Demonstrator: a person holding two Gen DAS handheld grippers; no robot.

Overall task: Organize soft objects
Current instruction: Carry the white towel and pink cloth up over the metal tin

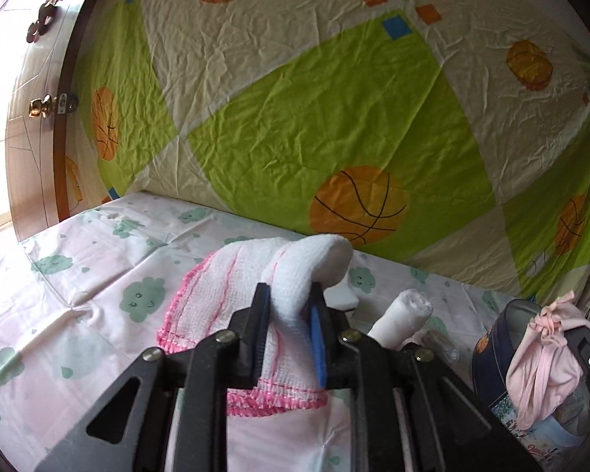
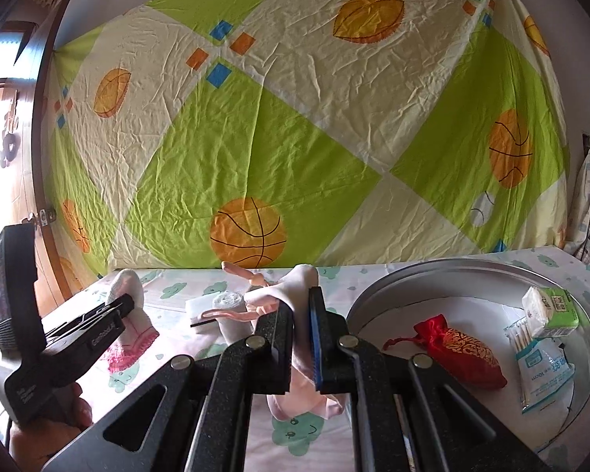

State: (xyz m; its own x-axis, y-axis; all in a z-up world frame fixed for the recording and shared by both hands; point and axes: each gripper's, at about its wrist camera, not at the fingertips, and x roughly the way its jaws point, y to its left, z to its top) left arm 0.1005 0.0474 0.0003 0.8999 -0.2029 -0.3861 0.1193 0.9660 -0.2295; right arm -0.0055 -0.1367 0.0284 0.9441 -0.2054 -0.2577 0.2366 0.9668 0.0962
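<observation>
The left gripper (image 1: 289, 295) is clamped on a white gauze cloth with pink stitched edging (image 1: 232, 299). A bunched fold of this cloth is pinched between the jaws and rises above their tips toward 12 o'clock, while the rest hangs and spreads toward 9 o'clock over the worktop (image 1: 59, 295). No earlier view is given for comparison.

The right gripper (image 2: 301, 303) is pressed together on a pale pink fabric pouch (image 2: 295, 283). The pouch stands up between the jaws, and its lower part hangs below them at 6 o'clock.

A white gauze roll (image 1: 405, 314) lies just beside the left jaws at 2 o'clock, with a flat white pad (image 1: 340, 297) next to it. A round metal tray (image 2: 373, 299) is placed at 3 o'clock of the right jaws; a red drawstring pouch (image 2: 460, 354), a tissue pack (image 2: 550, 310) and a cotton swab packet (image 2: 539, 365) are held in it.

The worktop is bounded at 12 o'clock by a hanging patterned sheet (image 1: 295, 118). Bare cover is available at 9 o'clock of the left jaws, up to the wooden door (image 1: 23, 126).
</observation>
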